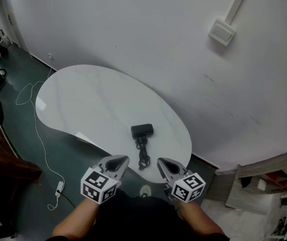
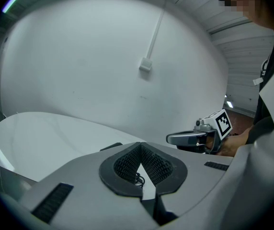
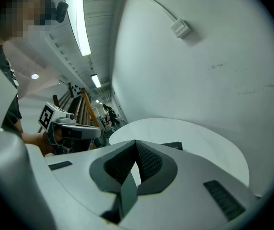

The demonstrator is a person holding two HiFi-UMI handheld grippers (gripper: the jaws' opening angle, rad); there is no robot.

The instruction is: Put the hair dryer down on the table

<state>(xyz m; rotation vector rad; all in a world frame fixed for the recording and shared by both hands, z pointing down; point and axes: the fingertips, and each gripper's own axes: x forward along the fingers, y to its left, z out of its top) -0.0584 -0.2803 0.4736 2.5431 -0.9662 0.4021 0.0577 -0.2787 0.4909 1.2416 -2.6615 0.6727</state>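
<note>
A black hair dryer [image 1: 142, 130] lies on the white oval table [image 1: 83, 104], near its front right end. Its coiled black cord [image 1: 143, 154] trails toward the front edge. My left gripper [image 1: 119, 160] and right gripper [image 1: 162, 163] hover side by side just short of that edge, both shut and empty, apart from the dryer. In the left gripper view the jaw tips [image 2: 140, 145] meet, and a bit of cord [image 2: 138, 178] shows through the gap behind them. The dryer's edge [image 3: 173, 145] peeks over the shut right jaws [image 3: 136, 143].
A white wall with a junction box [image 1: 222, 31] runs close behind the table. On the dark floor at left a white cable [image 1: 33, 114] leads to a power strip [image 1: 59, 187]. Grey shelving [image 1: 264, 185] stands at lower right, dark furniture [image 1: 3, 159] at far left.
</note>
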